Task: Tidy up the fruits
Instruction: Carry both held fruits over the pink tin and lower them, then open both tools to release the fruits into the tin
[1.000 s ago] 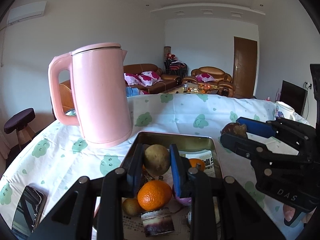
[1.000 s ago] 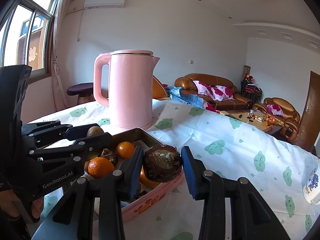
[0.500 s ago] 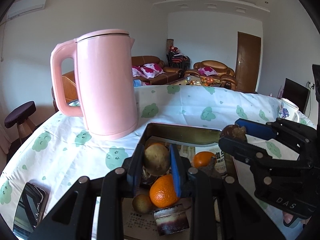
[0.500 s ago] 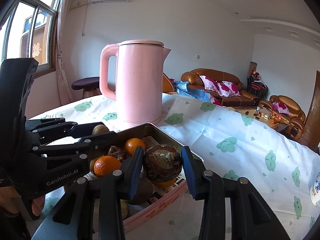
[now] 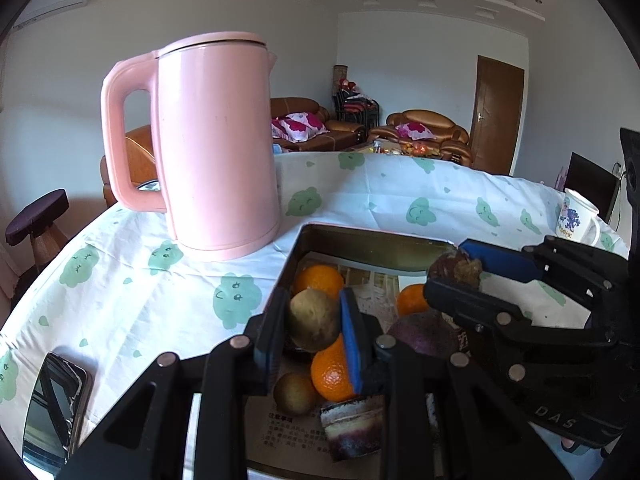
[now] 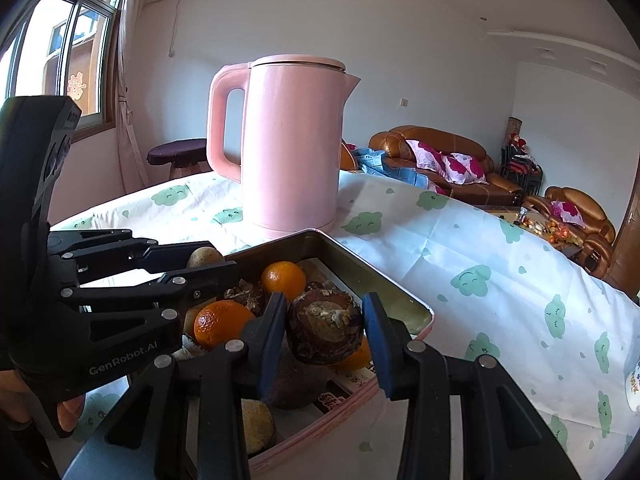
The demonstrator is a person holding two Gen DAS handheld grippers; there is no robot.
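My left gripper [image 5: 313, 320] is shut on a brown kiwi [image 5: 312, 318] and holds it over the left side of the metal tray [image 5: 360, 242]. My right gripper [image 6: 325, 330] is shut on a dark brown rough fruit [image 6: 325, 330], also over the tray [image 6: 384, 286]; it shows in the left wrist view [image 5: 454, 270]. The tray holds oranges [image 5: 320, 276] [image 5: 332, 372] [image 6: 283, 278], another kiwi [image 5: 294, 390], a purple fruit [image 5: 426, 334] and a cut purple piece [image 5: 352, 428].
A tall pink kettle [image 5: 218, 144] stands just behind the tray's left corner. A phone [image 5: 52, 404] lies at the table's near left. A white mug [image 5: 576, 220] stands far right. The tablecloth [image 6: 480, 264] is white with green prints.
Both grippers have moved forward over the tray, closer to the kettle, each still holding its fruit. The left gripper has drifted a little left and lower.
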